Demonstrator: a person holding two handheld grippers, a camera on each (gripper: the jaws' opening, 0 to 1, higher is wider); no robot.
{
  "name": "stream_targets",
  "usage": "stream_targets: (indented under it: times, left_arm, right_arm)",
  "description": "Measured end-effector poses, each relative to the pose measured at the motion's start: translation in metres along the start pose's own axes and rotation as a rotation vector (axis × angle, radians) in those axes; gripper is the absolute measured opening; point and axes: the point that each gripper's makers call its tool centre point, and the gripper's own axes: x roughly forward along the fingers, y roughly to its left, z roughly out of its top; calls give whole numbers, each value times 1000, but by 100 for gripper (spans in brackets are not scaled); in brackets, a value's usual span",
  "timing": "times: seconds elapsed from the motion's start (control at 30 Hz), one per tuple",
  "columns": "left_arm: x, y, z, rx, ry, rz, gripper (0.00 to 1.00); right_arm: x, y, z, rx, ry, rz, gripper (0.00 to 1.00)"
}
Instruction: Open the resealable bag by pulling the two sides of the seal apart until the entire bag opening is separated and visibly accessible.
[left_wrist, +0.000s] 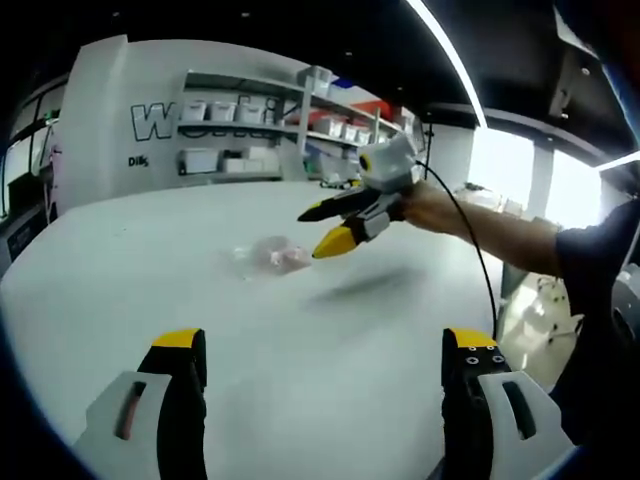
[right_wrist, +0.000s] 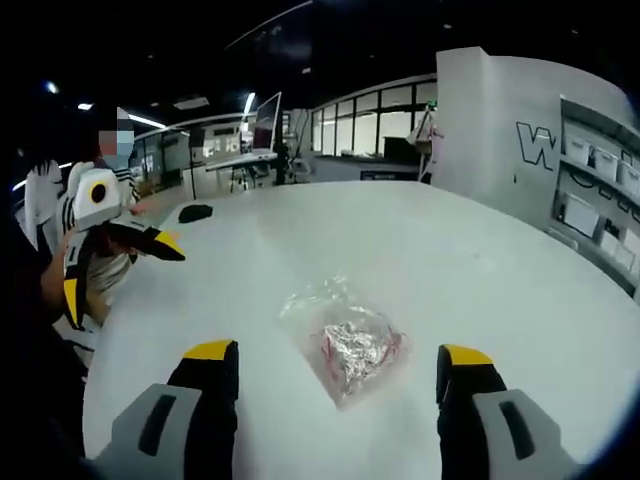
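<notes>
Clear, thin plastic is what you're dealing with: the resealable bag (right_wrist: 343, 344) lies flat on the white table (right_wrist: 480, 260), well in from every edge, roughly mid-surface, with a small crumpled pinkish and silvery filling bunched in its lower half. It looks very light and limp, so expect it to slide and lift the moment you tug; the film will likely be slippery and will crumple rather than hold a shape.

In the right gripper view its long axis runs from the upper left, where the emptier, flatter end sits, down toward the lower right, where the contents gather. That emptier end is probably where the seal is, though the strip itself is too faint to make out, so confirm it before you commit.

Your right gripper (right_wrist: 340, 365) hangs just short of the bag, its jaws spread wide to either side of it and touching nothing. Your left gripper (left_wrist: 327, 345) is also wide open and empty, with the bag (left_wrist: 275, 254) lying well ahead of it.

Take one lip of the seal in each gripper, near the middle of the strip, pinching only a single layer each.
</notes>
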Motion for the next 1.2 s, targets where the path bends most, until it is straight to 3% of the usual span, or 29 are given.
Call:
stream_targets:
  times: [1.2]
  left_arm:
    - [8, 3, -4, -7, 6, -9, 97]
  right_arm:
    - [19, 4, -3, -58, 28, 3, 73]
